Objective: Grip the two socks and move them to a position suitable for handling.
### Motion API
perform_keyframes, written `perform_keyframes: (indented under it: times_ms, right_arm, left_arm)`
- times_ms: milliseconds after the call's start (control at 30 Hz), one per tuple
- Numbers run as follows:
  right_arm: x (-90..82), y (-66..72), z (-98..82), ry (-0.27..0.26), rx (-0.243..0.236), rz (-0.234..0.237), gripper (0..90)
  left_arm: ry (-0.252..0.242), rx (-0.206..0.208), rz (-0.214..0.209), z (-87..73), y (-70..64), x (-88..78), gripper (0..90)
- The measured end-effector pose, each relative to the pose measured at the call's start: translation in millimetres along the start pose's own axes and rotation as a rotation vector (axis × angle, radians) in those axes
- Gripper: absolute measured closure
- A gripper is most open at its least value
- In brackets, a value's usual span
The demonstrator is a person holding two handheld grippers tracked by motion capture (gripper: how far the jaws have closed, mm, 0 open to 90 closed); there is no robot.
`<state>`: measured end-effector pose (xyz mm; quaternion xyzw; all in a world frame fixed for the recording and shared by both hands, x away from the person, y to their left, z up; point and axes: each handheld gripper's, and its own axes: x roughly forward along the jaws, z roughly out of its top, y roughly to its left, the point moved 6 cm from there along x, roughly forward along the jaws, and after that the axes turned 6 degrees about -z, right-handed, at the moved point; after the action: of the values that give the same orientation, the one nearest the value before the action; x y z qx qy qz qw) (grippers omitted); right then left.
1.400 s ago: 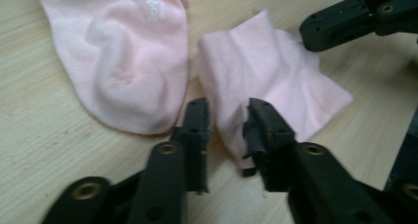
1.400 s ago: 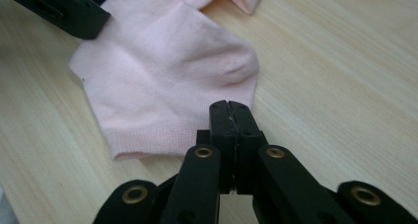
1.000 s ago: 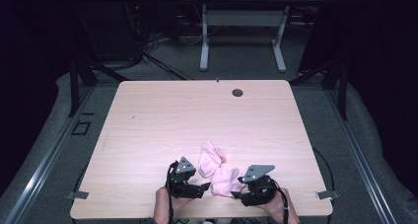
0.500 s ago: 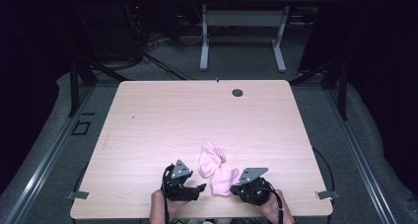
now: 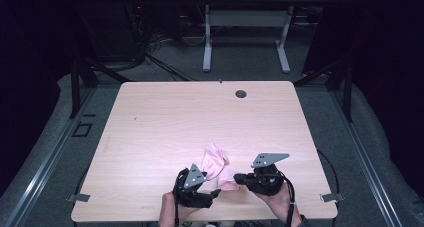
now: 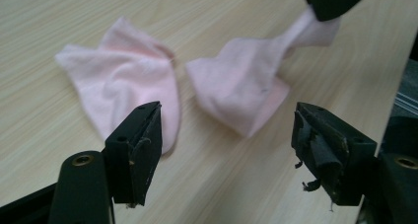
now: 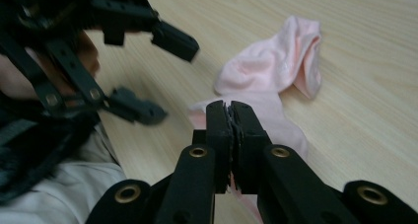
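A: Item one, right gripper point(image 5: 239, 178)?

B: A second ago its jaws stood part open at the near sock point(image 6: 241, 86). Now they are pressed together on one end of that sock, and the pinched end is drawn up off the surface point(image 5: 175, 117). The rest of the sock lies on the wood.

A: Meaning?

B: The grasp looks made. Judged step in hand: lifting this sock, probably to lay it on or pair it with the other.

A: Item two, left gripper point(image 5: 212, 196)?

B: Jaws wide, nothing between them. It hovers low near the front edge, facing both socks, free to take the loose end.

A: Item three, far sock point(image 6: 123, 81)?

B: Pink, crumpled, flat on the surface. It sits just beside the near sock; whether the two touch cannot be told. Neither gripper touches it.

A: Containers?

B: None entered. Both socks lie straight on the wood, near the front edge, between the two grippers.
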<state>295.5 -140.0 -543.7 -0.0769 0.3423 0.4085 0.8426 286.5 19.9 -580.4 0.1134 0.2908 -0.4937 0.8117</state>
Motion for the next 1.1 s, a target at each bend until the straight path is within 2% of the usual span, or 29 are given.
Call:
perform_keyframes:
  times_ms: [67, 133, 200, 300, 333, 400, 500, 600, 667, 700, 800, 867, 933, 1000, 1100]
  right_arm:
    - [-1.8, 0.2, 4.7, -0.008, 0.001, 0.005, 87.2]
    - [-3.1, -0.2, 7.7, -0.011, -0.005, 0.016, 87.2]
    - [-3.4, -1.3, 8.9, -0.016, -0.007, 0.028, 87.1]
    - [-1.7, -6.6, 7.0, -0.021, -0.009, 0.022, 86.8]
    - [0.3, -10.4, 4.8, -0.018, -0.014, 0.004, 86.5]
    - [5.4, -19.5, -2.2, -0.015, -0.010, -0.018, 84.0]
    - [6.6, -25.0, -9.7, -0.023, -0.032, -0.070, 71.7]
    - [3.8, -19.9, -16.2, -0.045, -0.074, -0.090, 58.2]
    - [5.6, -17.9, -20.0, -0.043, -0.112, -0.127, 53.8]
    - [8.7, -17.9, -21.7, -0.035, -0.122, -0.137, 48.5]
    - [19.3, -16.2, -25.2, -0.053, -0.115, -0.141, 46.5]
    - [27.7, -13.0, -26.9, -0.056, -0.150, -0.173, 53.5]
    - [32.2, -12.5, -27.3, -0.067, -0.156, -0.191, 70.0]
    - [29.4, -12.3, -24.4, -0.100, -0.154, -0.179, 81.9]
    - [17.8, -13.8, -15.6, -0.112, -0.133, -0.160, 86.0]
  left_arm:
    - [0.003, 0.030, -0.007, 7.4, -5.2, 5.4, 29.8]
    - [0.001, 0.043, -0.014, 14.2, -6.5, 12.1, 37.6]
    - [0.009, 0.029, -0.005, 18.0, -2.9, 19.3, 55.8]
    - [0.002, -0.007, -0.049, 20.5, 2.7, 28.6, 82.4]
    - [0.005, -0.022, -0.054, 21.1, 5.1, 31.0, 87.4]
    - [0.010, -0.055, -0.066, 23.1, 9.1, 34.0, 88.2]
    - [0.006, -0.106, -0.074, 28.4, 15.5, 33.6, 88.4]
    - [0.003, -0.135, -0.086, 34.3, 19.5, 32.7, 88.4]
    - [0.000, -0.150, -0.094, 37.5, 21.2, 32.8, 88.4]
    - [0.003, -0.156, -0.098, 38.6, 22.3, 33.0, 88.4]
    - [0.001, -0.168, -0.097, 41.6, 24.2, 32.4, 88.3]
    - [-0.004, -0.170, -0.106, 42.4, 24.5, 31.2, 88.3]
    - [-0.008, -0.168, -0.109, 41.9, 25.0, 29.7, 88.2]
    - [-0.005, -0.166, -0.106, 40.2, 25.9, 27.0, 87.9]
    - [-0.006, -0.178, -0.114, 36.2, 27.6, 24.6, 79.7]
